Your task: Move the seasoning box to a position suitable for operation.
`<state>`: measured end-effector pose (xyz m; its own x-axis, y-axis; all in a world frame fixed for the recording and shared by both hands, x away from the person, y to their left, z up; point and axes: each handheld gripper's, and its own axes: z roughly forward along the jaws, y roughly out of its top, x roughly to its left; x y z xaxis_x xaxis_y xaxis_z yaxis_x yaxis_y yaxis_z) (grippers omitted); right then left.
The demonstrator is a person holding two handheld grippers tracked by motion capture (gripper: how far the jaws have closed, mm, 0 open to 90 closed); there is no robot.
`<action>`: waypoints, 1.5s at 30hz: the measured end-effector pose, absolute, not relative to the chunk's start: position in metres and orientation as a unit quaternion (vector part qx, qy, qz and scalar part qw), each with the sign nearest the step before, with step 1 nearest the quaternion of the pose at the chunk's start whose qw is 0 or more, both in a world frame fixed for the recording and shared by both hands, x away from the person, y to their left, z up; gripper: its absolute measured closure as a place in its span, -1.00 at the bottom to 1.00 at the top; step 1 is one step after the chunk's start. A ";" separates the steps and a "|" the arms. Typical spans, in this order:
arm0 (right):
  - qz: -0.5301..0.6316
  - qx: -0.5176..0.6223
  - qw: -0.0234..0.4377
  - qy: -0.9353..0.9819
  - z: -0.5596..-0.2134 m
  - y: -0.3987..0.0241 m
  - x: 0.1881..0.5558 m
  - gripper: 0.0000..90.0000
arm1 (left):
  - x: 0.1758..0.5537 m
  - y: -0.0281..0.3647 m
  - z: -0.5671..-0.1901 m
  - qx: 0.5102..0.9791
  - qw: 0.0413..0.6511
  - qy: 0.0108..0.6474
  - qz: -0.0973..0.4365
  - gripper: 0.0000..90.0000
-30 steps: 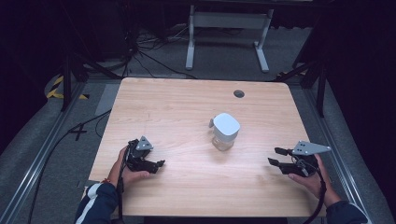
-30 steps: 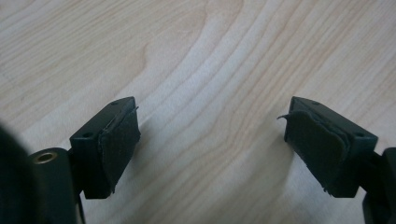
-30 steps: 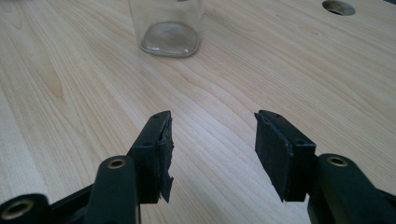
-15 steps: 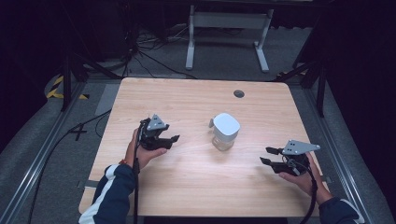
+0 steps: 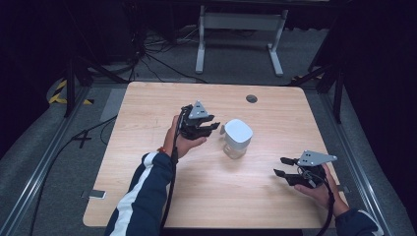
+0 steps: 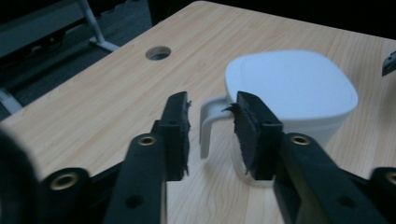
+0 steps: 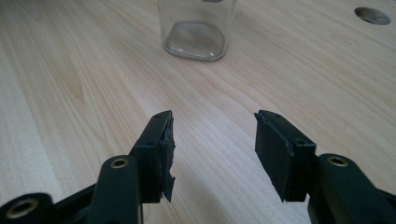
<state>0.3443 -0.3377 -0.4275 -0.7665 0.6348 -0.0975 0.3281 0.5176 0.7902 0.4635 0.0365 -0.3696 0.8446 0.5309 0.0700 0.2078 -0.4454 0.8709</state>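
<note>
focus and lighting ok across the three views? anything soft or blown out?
High view: table evenly lit, surroundings near black. Left gripper view: jaws and lid fairly sharp, dark blurred blob at the lower left corner. Right gripper view: jaws crisp, glass jar slightly soft, mild glare on the wood.

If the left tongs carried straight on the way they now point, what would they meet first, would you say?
Most likely the white handle tab of the lidded jar, which sits between the open left tongs, though depth is unclear.

The left tool [image 5: 205, 126] is held out over the desk [image 5: 147, 103] on an extended, sleeved left forearm [image 5: 147, 191], its jaws parted. The right tool [image 5: 283, 167] is held low near the desk's right edge, jaws spread apart.
</note>
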 end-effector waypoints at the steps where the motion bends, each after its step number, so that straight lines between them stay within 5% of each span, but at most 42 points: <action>1: 0.402 0.282 0.190 0.850 -0.429 -0.338 0.344 0.02 | 0.465 0.031 -0.369 0.831 0.486 0.218 0.160 0.57; 11: 0.393 0.286 0.190 0.853 -0.433 -0.338 0.344 -0.07 | 0.483 0.003 -0.375 0.841 0.475 0.211 0.147 0.98; 36: 0.388 0.277 0.188 0.859 -0.433 -0.336 0.344 -0.05 | 0.487 -0.012 -0.379 0.842 0.467 0.207 0.173 0.99; 40: 0.395 0.277 0.184 0.856 -0.427 -0.335 0.349 0.08 | 0.487 -0.013 -0.381 0.841 0.463 0.213 0.181 0.99; 45: 0.435 0.269 0.195 0.837 -0.400 -0.318 0.367 0.55 | 0.489 -0.014 -0.384 0.843 0.457 0.215 0.184 0.99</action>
